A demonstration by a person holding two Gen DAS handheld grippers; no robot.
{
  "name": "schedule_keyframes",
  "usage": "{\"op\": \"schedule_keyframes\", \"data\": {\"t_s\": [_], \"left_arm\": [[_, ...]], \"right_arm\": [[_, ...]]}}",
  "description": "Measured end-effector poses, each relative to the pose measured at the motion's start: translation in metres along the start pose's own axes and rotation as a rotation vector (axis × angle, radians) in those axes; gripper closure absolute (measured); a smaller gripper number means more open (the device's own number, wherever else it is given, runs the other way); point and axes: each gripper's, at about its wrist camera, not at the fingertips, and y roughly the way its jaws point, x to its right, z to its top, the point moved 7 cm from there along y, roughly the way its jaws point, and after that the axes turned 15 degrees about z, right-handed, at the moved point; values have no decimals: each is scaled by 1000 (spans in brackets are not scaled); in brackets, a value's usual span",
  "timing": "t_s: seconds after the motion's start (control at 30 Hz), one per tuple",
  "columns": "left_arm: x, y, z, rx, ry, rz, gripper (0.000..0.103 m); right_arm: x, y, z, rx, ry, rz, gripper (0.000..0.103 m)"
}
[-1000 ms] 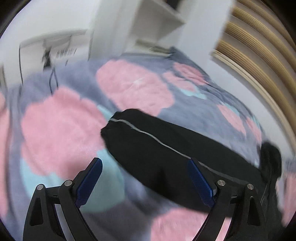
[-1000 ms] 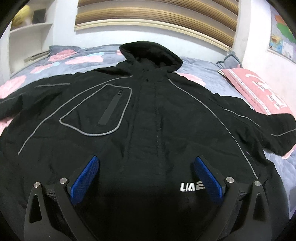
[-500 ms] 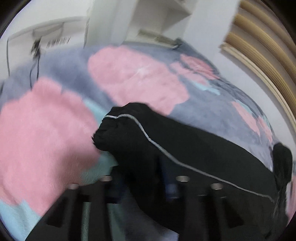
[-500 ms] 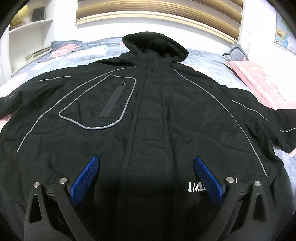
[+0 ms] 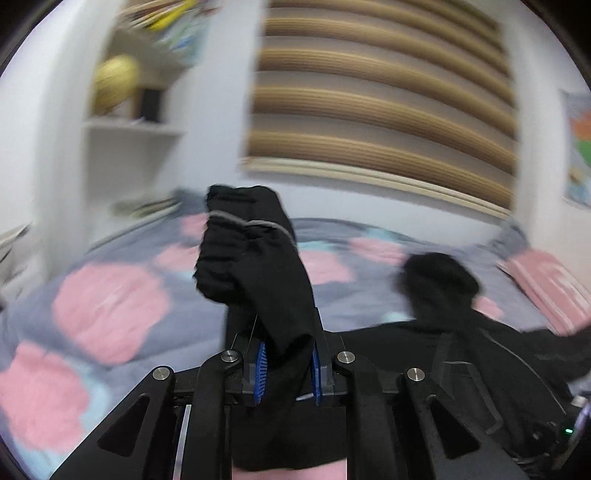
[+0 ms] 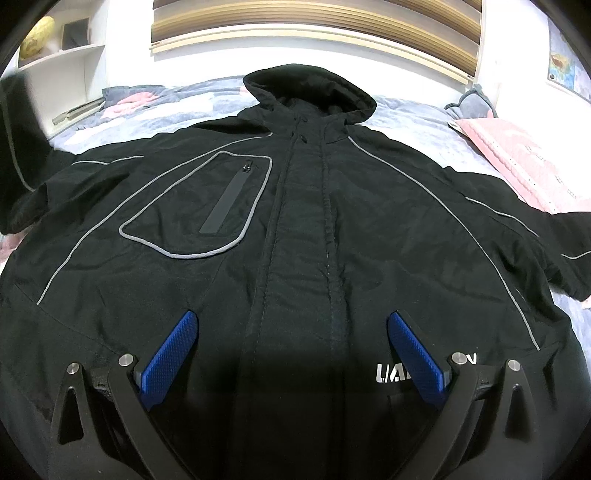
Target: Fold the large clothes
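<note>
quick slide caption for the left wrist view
Left tongs closing on the black jacket's grey-piped sleeve, raised above the floral grey-and-pink bedspread.

Home bedroom, we'd say: bed with a grey, pink-flowered quilt (image 6: 177,107) ahead of the jaws, slatted wooden headboard (image 6: 317,22) beyond, pink pillow (image 6: 517,162) right, white wall shelves (image 6: 62,55) far left, poster (image 6: 569,70) far right.
</note>
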Motion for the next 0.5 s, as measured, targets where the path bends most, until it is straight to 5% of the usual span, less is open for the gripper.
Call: {"op": "schedule_keyframes", "data": {"t_s": [0.17, 0.3, 0.5], "left_arm": [[119, -6, -18, -39, 194, -184, 85], [196, 21, -72, -230, 321, -318, 85], [234, 75, -156, -507, 456, -306, 81]], "right_arm": [[0, -1, 0, 5, 8, 9, 0], [0, -1, 1, 9, 16, 16, 0], [1, 1, 1, -1, 22, 20, 0]]}}
